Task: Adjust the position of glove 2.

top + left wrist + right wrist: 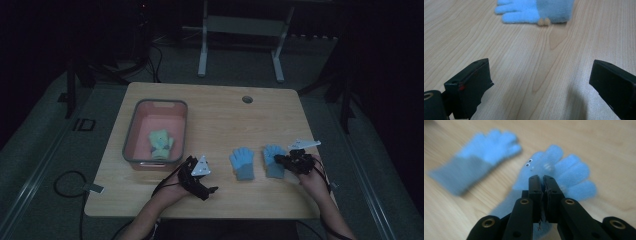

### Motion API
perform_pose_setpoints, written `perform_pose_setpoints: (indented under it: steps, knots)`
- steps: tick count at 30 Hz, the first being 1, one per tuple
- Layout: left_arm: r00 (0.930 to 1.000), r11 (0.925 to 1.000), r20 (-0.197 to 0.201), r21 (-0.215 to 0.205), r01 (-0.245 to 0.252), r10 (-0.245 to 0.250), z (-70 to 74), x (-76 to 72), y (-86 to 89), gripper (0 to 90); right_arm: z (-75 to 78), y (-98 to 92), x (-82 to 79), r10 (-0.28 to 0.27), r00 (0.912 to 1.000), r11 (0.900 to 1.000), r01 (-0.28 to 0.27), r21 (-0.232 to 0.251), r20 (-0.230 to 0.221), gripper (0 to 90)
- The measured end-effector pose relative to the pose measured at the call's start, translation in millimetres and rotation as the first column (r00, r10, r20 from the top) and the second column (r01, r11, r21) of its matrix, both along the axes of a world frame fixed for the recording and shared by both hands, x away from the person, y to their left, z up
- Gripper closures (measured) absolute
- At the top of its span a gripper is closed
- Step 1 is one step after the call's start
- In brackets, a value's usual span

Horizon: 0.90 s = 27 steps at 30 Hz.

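Observation:
Two light blue gloves with grey cuffs lie side by side on the wooden table [220, 120]. The left blue glove [242, 162] [536, 10] [481, 155] lies free. My right gripper [276, 160] [543, 180] is shut on the right blue glove [270, 151] [570, 170], its jaws pressed together over the palm, just below two small googly eyes. My left gripper [204, 179] [540, 80] rests low over bare wood to the left of the gloves, open wide, with nothing between its jaws.
A grey-rimmed bin [131, 135] with a pink floor stands at the table's left and holds a pale green glove [160, 144]. A round cable hole [247, 99] sits near the far edge. A metal frame [240, 30] stands beyond the table.

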<state>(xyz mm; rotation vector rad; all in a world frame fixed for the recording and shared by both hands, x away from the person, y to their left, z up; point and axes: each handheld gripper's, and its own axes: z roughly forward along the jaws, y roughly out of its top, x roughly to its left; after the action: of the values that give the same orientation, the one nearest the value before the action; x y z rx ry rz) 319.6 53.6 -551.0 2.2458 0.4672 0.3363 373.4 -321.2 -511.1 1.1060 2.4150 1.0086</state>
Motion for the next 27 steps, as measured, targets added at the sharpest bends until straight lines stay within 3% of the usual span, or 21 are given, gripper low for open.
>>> perform_pose_setpoints:
  steps: [3,5,6,12,15,21,27]
  knots:
    - [1.0,1.0,0.0,-0.004,-0.001,0.001,0.3,0.1,0.1,3.6,22.7,4.4,-2.0,0.012,0.9991,1.0,-0.013,0.013,0.041,85.7]
    - [1.0,1.0,0.001,-0.002,-0.001,0.001,0.2,0.2,0.1,3.5,27.8,5.8,-2.6,0.014,0.9986,1.0,-0.015,0.02,0.051,85.6]
    - [1.0,1.0,0.002,0.0,-0.001,0.001,0.1,0.5,0.2,3.5,40.8,11.8,-4.7,0.03,0.9974,0.998,-0.033,0.044,0.066,85.6]
    - [1.0,1.0,0.002,-0.002,-0.003,0.003,0.1,0.6,0.3,3.5,60.5,32.5,-10.1,0.101,0.9908,0.99,-0.109,0.091,0.09,85.5]
    - [1.0,1.0,0.003,-0.001,-0.002,0.002,0.2,0.5,0.2,3.5,59.8,46.8,-12.4,0.145,0.9862,0.984,-0.152,0.097,0.08,85.4]
    - [1.0,1.0,0.003,-0.003,-0.003,0.003,0.0,0.7,0.7,3.5,42.9,71.2,-9.7,0.198,0.9795,0.976,-0.2,0.087,0.039,85.3]
    - [1.0,1.0,0.003,0.002,0.0,0.0,0.0,1.0,1.0,3.6,20.9,86.2,-2.1,0.213,0.9769,0.975,-0.212,0.058,-0.013,85.0]
